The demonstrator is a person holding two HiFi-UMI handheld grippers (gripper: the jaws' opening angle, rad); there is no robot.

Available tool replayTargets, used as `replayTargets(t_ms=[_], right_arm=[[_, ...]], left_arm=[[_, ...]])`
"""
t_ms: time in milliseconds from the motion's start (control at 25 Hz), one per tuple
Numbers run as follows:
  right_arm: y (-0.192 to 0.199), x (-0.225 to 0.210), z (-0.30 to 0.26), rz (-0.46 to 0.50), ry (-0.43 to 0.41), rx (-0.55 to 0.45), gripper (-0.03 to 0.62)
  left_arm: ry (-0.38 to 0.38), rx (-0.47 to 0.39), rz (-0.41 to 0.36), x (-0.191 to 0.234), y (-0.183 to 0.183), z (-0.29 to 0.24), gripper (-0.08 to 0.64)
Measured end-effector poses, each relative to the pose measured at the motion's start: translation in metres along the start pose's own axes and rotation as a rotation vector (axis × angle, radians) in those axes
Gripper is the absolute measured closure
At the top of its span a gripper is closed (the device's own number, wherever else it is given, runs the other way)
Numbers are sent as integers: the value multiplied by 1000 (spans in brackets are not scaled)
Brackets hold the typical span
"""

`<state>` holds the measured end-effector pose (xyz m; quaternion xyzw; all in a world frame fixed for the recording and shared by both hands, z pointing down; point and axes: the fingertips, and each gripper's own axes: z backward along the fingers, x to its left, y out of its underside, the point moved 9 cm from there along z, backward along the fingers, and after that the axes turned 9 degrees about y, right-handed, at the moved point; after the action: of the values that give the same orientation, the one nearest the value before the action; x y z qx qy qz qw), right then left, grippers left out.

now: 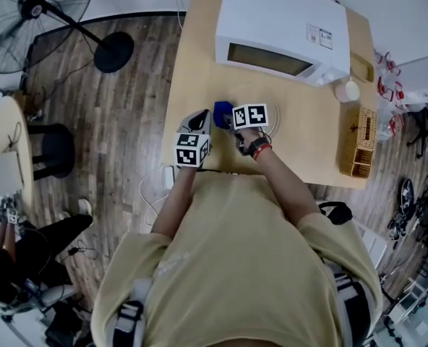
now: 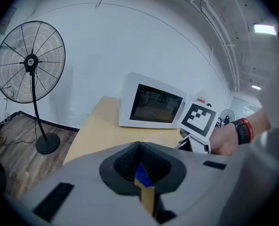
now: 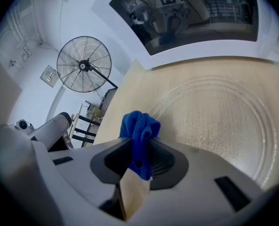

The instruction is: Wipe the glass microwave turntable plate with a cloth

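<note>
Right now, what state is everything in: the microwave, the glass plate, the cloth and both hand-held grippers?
microwave: door shut.
glass turntable plate: out of the microwave, flat on the table.
blue cloth: bunched, clamped in the right hand-held gripper.
right hand-held gripper: shut on the blue cloth.
left hand-held gripper: jaws together, holding nothing.

Cloth (image 3: 139, 133): saturated blue. Plate (image 3: 224, 126): clear glass, faint concentric rings, tan showing through. Tabletop (image 1: 315, 150): light wood. Microwave (image 1: 272, 20): white, dark window. Marker cubes (image 1: 250, 116): black squares on white. Basket (image 1: 358, 143) at tabletop's right edge: tan wicker weave. Fan (image 1: 26, 9): black. Floor (image 1: 127, 121): dark brown planks. Shirt (image 1: 236, 266): pale yellow.
</note>
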<state>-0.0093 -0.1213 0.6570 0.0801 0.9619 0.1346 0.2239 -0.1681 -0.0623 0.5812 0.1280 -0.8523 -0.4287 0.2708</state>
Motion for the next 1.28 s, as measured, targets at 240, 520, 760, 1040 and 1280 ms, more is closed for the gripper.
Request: replayTargets(t_ms=[240,520,760,1040,1280], right_arm=[[2,-4,2,-8,14,-5,485],[5,-16,10,-21,16,-14,485],[8,-29,17,-41,25,-21,485],[15,-46,28,-70,34,-35,483],[20,-60,37,-90,47,-46,483]], left_arm=[[7,3,2,-5,0,-3,541],[26,16,-6,-12,1,-9,541],[45,37,-12,-22,-1,-18,541],[79,55,-23,-35,0,-28,541],[101,71,-28,-45,3,-36,541]])
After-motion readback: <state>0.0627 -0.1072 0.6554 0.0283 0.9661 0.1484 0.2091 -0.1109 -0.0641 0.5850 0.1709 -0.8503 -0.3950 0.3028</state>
